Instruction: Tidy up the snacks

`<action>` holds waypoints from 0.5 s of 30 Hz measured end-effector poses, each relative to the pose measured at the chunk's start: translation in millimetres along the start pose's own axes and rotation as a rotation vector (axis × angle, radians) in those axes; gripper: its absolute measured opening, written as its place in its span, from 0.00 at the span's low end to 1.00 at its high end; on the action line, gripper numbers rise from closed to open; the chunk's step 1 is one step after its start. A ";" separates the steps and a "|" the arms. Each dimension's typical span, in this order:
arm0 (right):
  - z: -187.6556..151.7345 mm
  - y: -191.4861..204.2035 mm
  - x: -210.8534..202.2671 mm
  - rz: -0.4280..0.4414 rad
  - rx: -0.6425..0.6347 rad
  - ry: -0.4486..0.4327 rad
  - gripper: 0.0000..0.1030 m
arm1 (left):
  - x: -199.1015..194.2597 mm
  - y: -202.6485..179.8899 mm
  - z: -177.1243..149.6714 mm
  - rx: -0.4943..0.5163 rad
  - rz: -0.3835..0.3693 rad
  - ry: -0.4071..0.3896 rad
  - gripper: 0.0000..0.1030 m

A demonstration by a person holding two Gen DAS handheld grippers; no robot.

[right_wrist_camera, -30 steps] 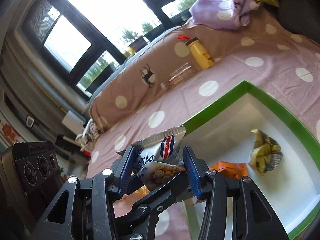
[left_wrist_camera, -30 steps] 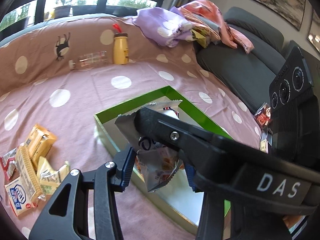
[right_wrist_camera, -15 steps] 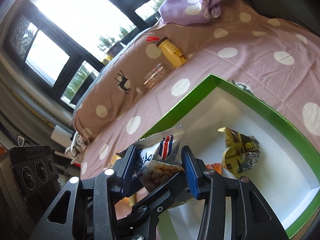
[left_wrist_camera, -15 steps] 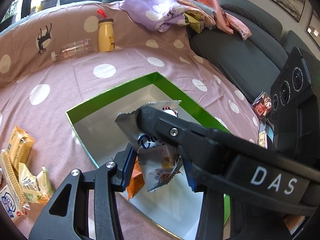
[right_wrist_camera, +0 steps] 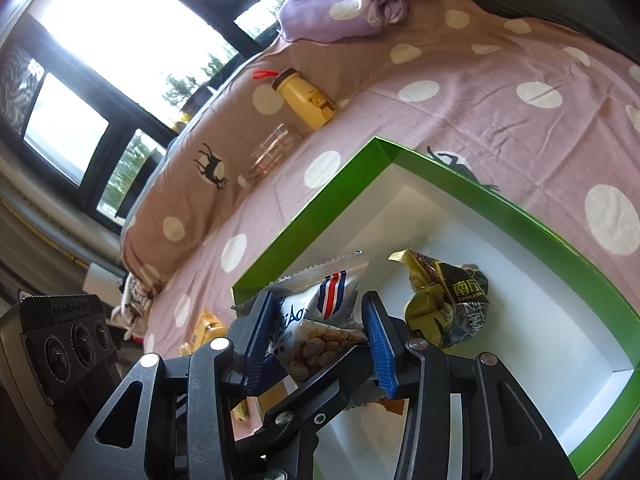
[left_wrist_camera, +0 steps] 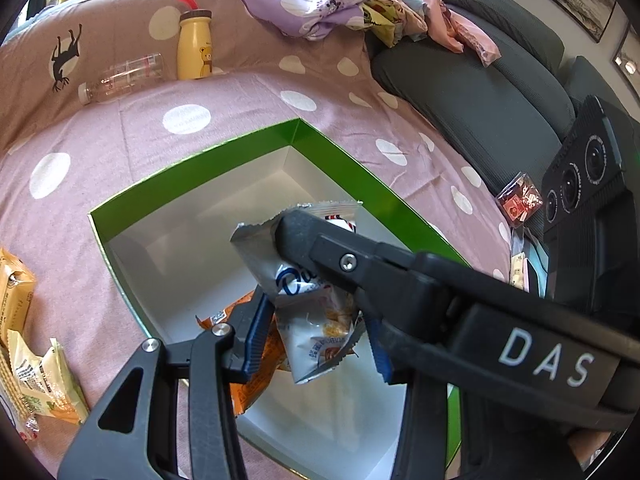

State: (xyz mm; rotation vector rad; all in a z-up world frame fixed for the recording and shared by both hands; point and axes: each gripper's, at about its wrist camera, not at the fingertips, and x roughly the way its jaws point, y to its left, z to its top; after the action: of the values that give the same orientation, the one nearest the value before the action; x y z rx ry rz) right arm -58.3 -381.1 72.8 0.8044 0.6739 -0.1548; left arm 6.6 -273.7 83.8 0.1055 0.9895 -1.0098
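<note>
Both grippers pinch one silver snack bag (left_wrist_camera: 308,300) from two sides. The bag also shows in the right wrist view (right_wrist_camera: 324,312). My left gripper (left_wrist_camera: 316,332) and my right gripper (right_wrist_camera: 316,336) hold it above the inside of a green box with a white floor (left_wrist_camera: 192,160) (right_wrist_camera: 500,200). An orange snack pack (left_wrist_camera: 256,376) lies in the box under the bag. A crumpled olive-green pack (right_wrist_camera: 444,300) lies further in the box. Several yellow snack packs (left_wrist_camera: 24,344) lie on the cloth left of the box.
The box sits on a pink polka-dot cloth (left_wrist_camera: 120,128). A yellow bottle (left_wrist_camera: 195,48) and a clear bottle (left_wrist_camera: 120,78) stand and lie at the back. A grey sofa (left_wrist_camera: 480,92) with heaped clothes is at the right. A small red packet (left_wrist_camera: 520,200) lies by it.
Both grippers have carried the silver bag from the box's near edge to over its inside and lower. The grip on the bag is unchanged.
</note>
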 end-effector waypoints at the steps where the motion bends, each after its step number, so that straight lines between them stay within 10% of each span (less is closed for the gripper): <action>1: 0.4 -0.9 0.7 -0.003 0.003 0.001 0.46 | 1.2 0.4 0.4 0.000 -0.001 0.003 0.42; 15: 2.9 -11.1 -2.3 -0.027 0.039 -0.004 0.46 | 12.2 -5.9 2.3 0.010 -0.013 0.025 0.42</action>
State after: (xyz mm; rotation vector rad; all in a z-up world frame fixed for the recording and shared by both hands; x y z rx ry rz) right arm -62.8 -391.2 68.9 0.8322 0.6797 -0.1940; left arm 5.5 -286.3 78.2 0.1199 1.0092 -1.0271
